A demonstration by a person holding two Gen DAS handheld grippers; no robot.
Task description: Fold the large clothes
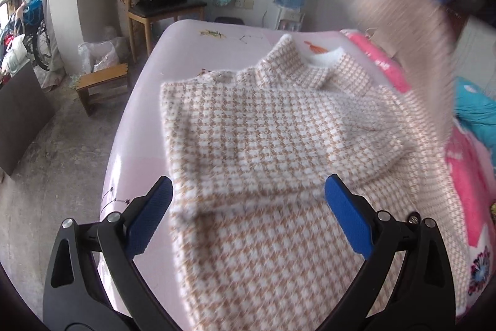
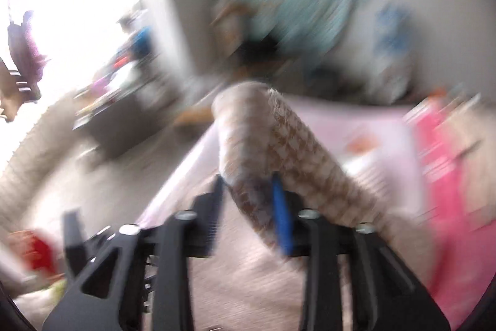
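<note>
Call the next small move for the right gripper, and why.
Probably carry the sleeve across and lay it on the sweater's body. The right gripper has the sleeve lifted between its fingers, while the other sleeve already lies folded across the front. The left gripper hangs open over the sweater, holding nothing.

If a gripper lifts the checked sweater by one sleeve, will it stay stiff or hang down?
The sweater is probably floppy: its sleeve bends limply between the right gripper fingers. The fuzzy knit likely resists slipping. It looks thick, so perhaps rather heavy.
</note>
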